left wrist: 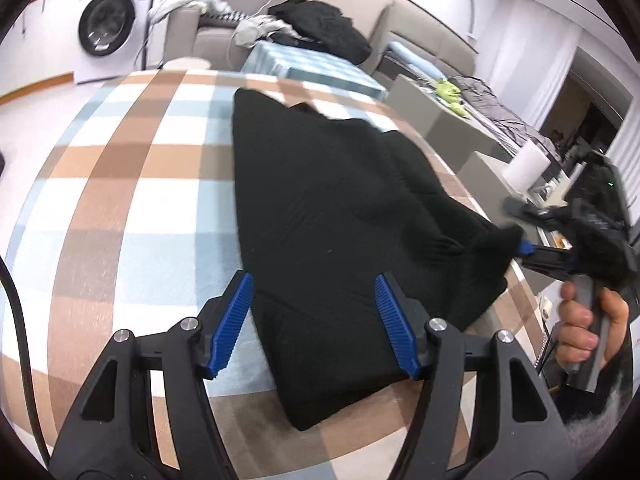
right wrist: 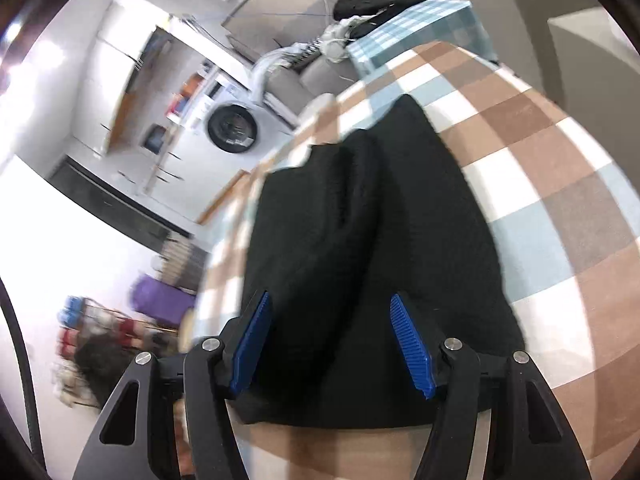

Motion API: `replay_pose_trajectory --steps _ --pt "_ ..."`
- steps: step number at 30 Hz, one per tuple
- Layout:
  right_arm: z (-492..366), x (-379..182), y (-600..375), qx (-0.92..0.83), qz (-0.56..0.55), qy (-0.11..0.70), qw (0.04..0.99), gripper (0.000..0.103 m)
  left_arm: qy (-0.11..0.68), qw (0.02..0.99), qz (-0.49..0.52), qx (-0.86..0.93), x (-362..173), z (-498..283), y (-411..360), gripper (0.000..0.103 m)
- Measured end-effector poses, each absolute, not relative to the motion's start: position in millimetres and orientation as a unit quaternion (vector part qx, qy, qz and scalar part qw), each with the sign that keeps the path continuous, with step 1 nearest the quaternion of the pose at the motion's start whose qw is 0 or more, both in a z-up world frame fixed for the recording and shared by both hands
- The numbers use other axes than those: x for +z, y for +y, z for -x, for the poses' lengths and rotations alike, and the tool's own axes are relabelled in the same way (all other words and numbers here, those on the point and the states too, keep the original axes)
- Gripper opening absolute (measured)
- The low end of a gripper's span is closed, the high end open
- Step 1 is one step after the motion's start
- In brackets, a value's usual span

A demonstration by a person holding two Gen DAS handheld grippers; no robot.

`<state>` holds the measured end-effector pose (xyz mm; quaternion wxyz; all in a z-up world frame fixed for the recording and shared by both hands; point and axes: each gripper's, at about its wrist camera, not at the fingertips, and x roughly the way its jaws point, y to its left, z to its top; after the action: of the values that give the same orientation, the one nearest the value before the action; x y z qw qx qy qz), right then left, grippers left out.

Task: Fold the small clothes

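Observation:
A black garment (left wrist: 340, 208) lies flat and partly folded on the checked tablecloth (left wrist: 132, 208). My left gripper (left wrist: 316, 320) is open, its blue pads either side of the garment's near end, just above it. In the left wrist view my right gripper (left wrist: 524, 236) is at the garment's right edge, its blue pad touching the cloth there. In the right wrist view the right gripper (right wrist: 336, 344) is open over the garment (right wrist: 360, 240), which has a lengthwise fold ridge.
A washing machine (left wrist: 108, 24) stands at the back left. A sofa (left wrist: 320, 32) with dark clothes is behind the table. Grey boxes (left wrist: 440, 116) and a paper roll (left wrist: 528, 168) are to the right. The table edge (left wrist: 528, 292) is near the right gripper.

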<state>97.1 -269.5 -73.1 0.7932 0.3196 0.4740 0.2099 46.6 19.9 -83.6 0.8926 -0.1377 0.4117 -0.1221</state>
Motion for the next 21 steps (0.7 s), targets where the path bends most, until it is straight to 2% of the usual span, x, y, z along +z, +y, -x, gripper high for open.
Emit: replay_pose_trajectory --steps 4,7,9,10,11,14,17,20,21 --pt "-94 -68 -269 0.209 -0.307 0.468 0.802 0.068 0.414 0.891 0.142 -0.119 -91 -51 19 0.061" --pt "-101 -84 -255 0.202 -0.273 0.493 0.801 0.063 0.418 0.891 0.131 -0.116 -94 -55 12 0.061" --pt "-107 -94 -238 0.181 -0.216 0.512 0.811 0.032 0.418 0.892 0.129 -0.116 -94 -55 10 0.061" --pt "-108 -95 -230 0.190 -0.199 0.510 0.815 0.009 0.419 0.891 0.131 -0.116 -94 -55 10 0.061" --pt "-108 -89 -224 0.211 -0.196 0.501 0.816 0.007 0.418 0.892 0.132 -0.115 -94 -57 10 0.061" --pt "-100 -64 -219 0.243 -0.174 0.447 0.843 0.005 0.415 0.894 0.132 -0.110 -94 -56 14 0.061" --pt "-109 -87 -226 0.175 -0.125 0.487 0.846 0.007 0.422 0.891 0.130 -0.107 -99 -60 15 0.061" --pt "-113 -108 -236 0.150 -0.119 0.534 0.824 0.016 0.429 0.890 0.116 -0.103 -100 -60 12 0.061" --pt "-109 -102 -240 0.152 -0.128 0.524 0.828 0.029 0.429 0.890 0.113 -0.105 -99 -60 11 0.061"
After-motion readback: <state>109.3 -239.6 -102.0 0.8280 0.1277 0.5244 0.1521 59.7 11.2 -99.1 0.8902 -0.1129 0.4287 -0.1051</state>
